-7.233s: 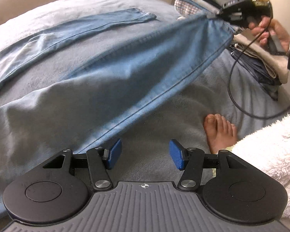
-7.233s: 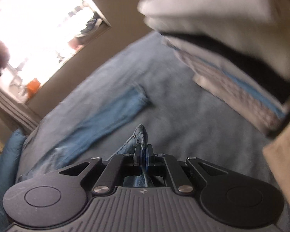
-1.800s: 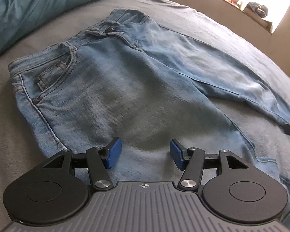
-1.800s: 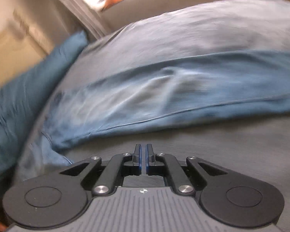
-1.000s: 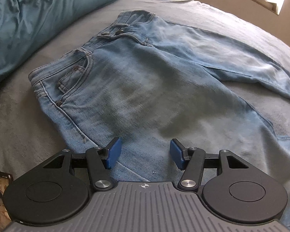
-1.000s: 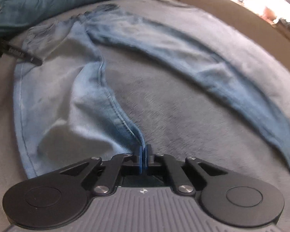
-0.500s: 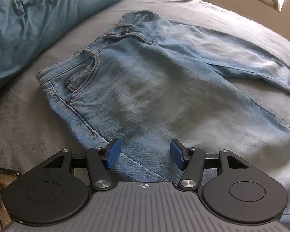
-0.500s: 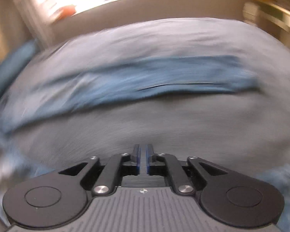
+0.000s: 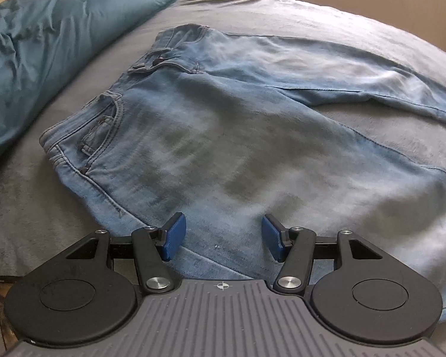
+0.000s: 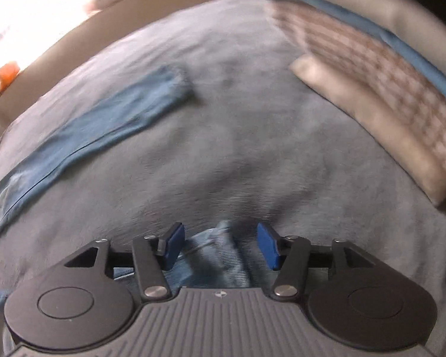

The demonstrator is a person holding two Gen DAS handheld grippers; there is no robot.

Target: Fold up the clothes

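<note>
Left wrist, jeans [image 9: 223, 136] flat, bed [image 9: 312, 15]

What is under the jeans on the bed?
The jeans lie flat on a grey blanket, which shows all round them. Whatever sits beneath the denim itself is covered and cannot be seen.

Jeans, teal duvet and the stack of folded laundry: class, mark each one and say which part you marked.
jeans [image 9: 229, 148], left wrist view, the seat below the front pocket.
teal duvet [image 9: 44, 44], left wrist view, its crumpled middle.
stack of folded laundry [image 10: 371, 68], right wrist view, the checked layer.
</note>
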